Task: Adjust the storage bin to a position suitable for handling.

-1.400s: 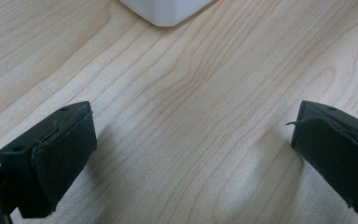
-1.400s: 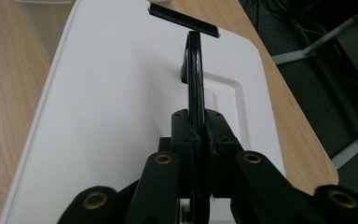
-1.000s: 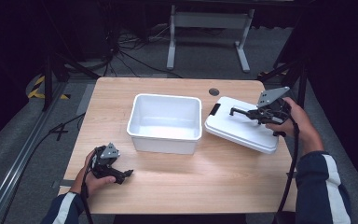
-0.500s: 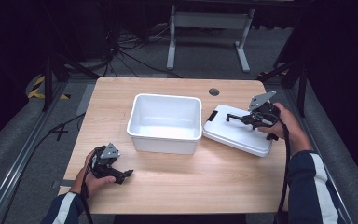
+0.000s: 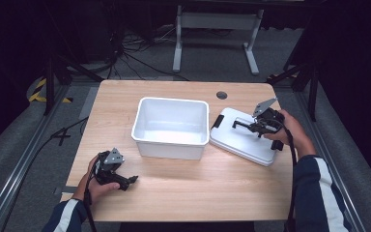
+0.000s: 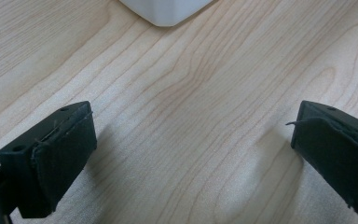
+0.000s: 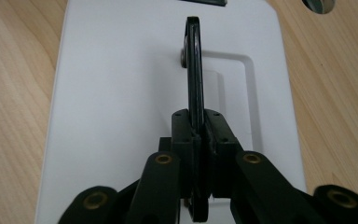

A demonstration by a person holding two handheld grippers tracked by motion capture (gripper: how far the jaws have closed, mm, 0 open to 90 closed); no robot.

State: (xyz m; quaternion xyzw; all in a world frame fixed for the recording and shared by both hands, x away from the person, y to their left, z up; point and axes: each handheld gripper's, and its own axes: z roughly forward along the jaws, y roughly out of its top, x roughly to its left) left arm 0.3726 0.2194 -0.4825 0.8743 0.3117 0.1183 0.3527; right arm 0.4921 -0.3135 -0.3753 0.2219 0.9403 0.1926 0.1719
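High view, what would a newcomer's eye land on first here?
The empty white rectangular plastic bin in the middle of the light wooden table draws the eye first. Just right of it lies its flat white plastic lid, whose upright black handle the right gripper is clamped on. The left gripper rests open near the table's front left.

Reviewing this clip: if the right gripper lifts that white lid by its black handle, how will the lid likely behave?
The white lid looks like thin moulded plastic, so probably light and fairly stiff. The right gripper pinches the narrow black handle on a pivot, so the lid may swing or tilt. Its smooth surface likely slides easily on the table.
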